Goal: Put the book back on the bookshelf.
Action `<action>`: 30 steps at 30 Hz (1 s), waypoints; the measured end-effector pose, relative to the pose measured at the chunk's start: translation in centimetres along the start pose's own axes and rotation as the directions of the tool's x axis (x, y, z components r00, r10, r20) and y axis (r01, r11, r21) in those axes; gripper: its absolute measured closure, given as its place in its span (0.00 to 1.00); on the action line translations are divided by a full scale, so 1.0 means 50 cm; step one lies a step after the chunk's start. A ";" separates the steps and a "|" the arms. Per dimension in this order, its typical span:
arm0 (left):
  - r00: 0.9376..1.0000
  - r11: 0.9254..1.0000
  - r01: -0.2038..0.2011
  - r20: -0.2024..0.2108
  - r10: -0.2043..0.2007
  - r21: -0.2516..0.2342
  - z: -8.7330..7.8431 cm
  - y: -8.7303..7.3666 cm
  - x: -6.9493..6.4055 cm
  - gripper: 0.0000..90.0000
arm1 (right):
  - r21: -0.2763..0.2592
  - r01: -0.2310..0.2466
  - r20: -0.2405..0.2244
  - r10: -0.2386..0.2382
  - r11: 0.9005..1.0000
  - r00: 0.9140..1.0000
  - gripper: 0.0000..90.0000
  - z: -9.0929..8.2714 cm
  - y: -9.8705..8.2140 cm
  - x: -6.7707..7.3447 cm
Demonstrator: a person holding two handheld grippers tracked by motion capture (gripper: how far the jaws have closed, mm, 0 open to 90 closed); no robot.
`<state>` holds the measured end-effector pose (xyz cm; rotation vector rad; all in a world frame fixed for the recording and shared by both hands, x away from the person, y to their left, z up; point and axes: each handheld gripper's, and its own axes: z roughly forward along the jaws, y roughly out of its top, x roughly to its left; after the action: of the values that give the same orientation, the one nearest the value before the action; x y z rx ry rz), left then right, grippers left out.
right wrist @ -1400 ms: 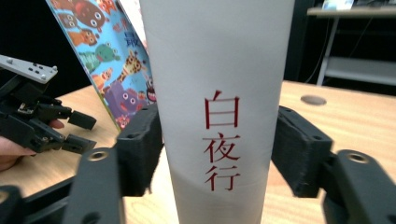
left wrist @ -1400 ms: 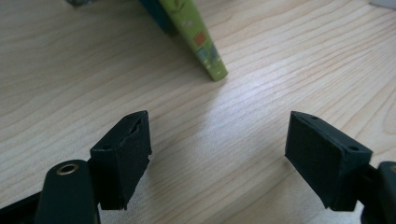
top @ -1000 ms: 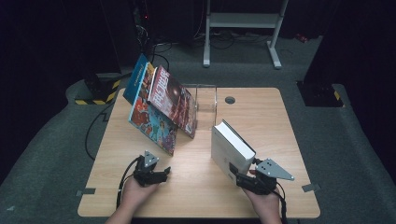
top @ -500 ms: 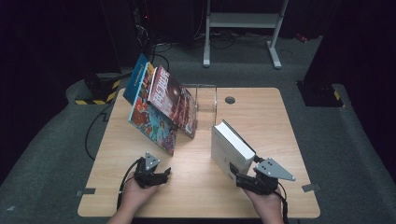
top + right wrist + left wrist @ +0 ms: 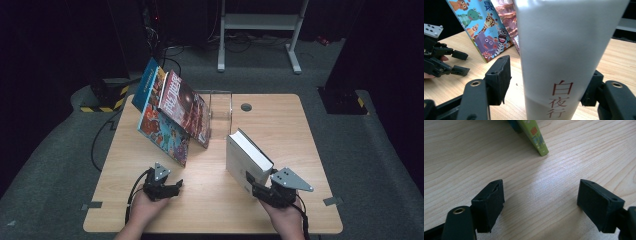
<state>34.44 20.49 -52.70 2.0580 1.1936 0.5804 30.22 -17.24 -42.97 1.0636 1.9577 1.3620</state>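
One thick white book with red characters on its spine, upright, right gripper jaws just closing around it, left pad apart, left gripper open and empty, three colourful books leaning far left.

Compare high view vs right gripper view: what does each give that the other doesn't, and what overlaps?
High view: the whole table and the clear stand behind the leaning books.
Right gripper view: red characters on the white book spine, plus a gap between one pad and that spine. The right gripper jaws have just been closing, with the book between them.
Both: white book, animal-cover book, and left gripper, open and empty.
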 end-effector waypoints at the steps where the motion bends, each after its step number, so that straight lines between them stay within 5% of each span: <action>1: 1.000 1.000 0.006 0.001 -0.006 -0.002 0.001 0.000 0.000 0.24 | -0.007 -0.004 0.003 0.004 1.000 1.000 0.50 -0.001 0.000 -0.002; 4: 1.000 1.000 0.009 0.003 -0.009 0.000 0.001 0.000 0.002 0.24 | -0.015 -0.017 -0.042 0.016 1.000 0.999 0.52 -0.001 -0.001 -0.009; 10: 1.000 1.000 0.011 0.004 -0.011 -0.001 0.001 0.000 0.002 0.24 | -0.010 -0.038 -0.042 0.037 0.999 0.998 0.41 0.016 0.006 -0.012; 18: 1.000 1.000 0.012 0.009 -0.012 0.002 0.001 -0.001 0.004 0.24 | -0.037 -0.027 0.012 0.027 0.999 1.000 0.42 0.021 0.016 -0.006; 30: 1.000 1.000 0.022 0.015 -0.022 0.002 0.001 -0.001 0.005 0.24 | -0.037 0.020 0.005 -0.020 0.999 1.000 0.58 0.016 0.018 -0.001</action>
<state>34.55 20.70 -52.78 2.0445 1.2073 0.5528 31.15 -16.70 -42.41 1.0264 1.9270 1.3794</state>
